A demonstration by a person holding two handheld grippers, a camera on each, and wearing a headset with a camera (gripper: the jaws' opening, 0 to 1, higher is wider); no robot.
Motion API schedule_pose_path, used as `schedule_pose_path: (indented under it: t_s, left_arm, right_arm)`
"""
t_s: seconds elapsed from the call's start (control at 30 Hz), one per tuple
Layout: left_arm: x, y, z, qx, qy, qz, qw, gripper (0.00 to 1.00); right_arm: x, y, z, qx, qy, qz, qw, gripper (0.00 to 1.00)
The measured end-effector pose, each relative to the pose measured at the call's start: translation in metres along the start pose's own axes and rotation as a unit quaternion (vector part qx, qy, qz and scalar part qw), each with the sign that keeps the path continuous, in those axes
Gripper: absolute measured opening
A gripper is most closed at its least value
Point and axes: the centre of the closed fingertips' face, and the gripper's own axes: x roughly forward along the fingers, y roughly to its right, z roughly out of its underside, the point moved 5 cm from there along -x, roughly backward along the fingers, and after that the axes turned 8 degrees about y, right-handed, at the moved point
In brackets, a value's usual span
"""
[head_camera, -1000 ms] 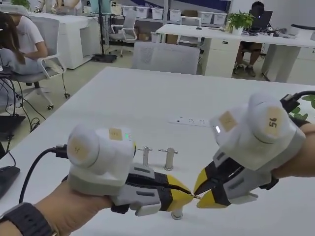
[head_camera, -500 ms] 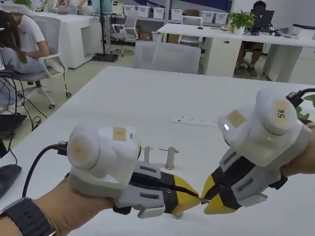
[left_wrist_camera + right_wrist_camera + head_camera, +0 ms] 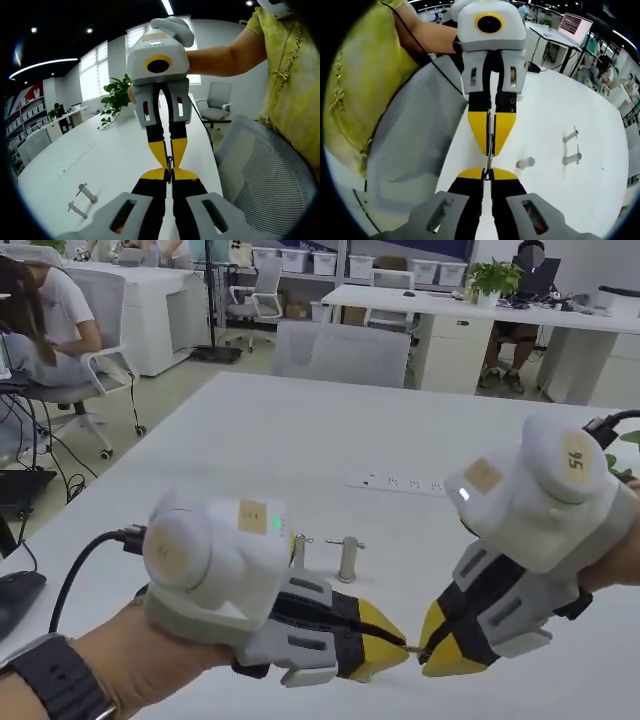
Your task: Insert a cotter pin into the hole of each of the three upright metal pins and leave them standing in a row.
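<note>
Head view: your left gripper (image 3: 392,648) and right gripper (image 3: 432,652) meet tip to tip low over the white table (image 3: 300,440), with the cotter pin (image 3: 412,648) bridging the short gap between them. Both sets of jaws are closed down to the pin's thickness. In the right gripper view the cotter pin runs up between the left gripper's yellow tips while the right gripper nips its near end, so you have it clamped from both sides. The landmark for position is the bare metal pin (image 3: 525,162), the one with no crosspiece. The cotter pin hangs above the bare metal pin and just to one side, clear of it. That is the side away from the two fitted pins (image 3: 347,558), which stand near the bare metal pin and beyond it, each with a cotter through its head. Governing relation: the cotter pin's long axis lies along the line joining your two grippers, roughly level with the table. The bare metal pin, seen foreshortened, appears to stand upright, so its cross hole should also run level. The hole's heading is too small to read. Both tips sit about equally near the bare metal pin. Judgement: one gripper must let go to free an end, and that end then needs lining up with the hole before you push.
</note>
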Motion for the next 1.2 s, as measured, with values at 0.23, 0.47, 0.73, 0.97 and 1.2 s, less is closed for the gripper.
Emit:
schedule_pose_path:
  t_s: [0.23, 0.47, 0.73, 0.97, 1.2]
  left_arm:
    - [0.001, -0.004, 0.001, -0.011, 0.0, -0.013, 0.9999, 0.01]
    - [0.001, -0.01, 0.002, -0.068, 0.011, -0.031, 0.9971, 0.01]
    - [-0.002, -0.016, 0.004, -0.144, 0.035, -0.038, 0.9883, 0.01]
    - [-0.003, -0.016, 0.004, -0.11, 0.032, -0.039, 0.9926, 0.0]
    - [-0.001, -0.01, 0.006, -0.066, 0.007, -0.028, 0.9974, 0.0]
  right_arm:
    - [-0.002, 0.005, 0.001, -0.023, -0.009, 0.022, 0.9995, 0.03]
    - [-0.004, 0.01, 0.0, -0.052, -0.014, 0.056, 0.997, 0.03]
    - [-0.006, 0.016, -0.003, -0.08, -0.009, 0.086, 0.9931, 0.03]
    - [-0.006, 0.017, -0.004, -0.081, -0.009, 0.09, 0.9927, 0.04]
    - [-0.005, 0.014, -0.002, -0.053, -0.018, 0.069, 0.9961, 0.07]
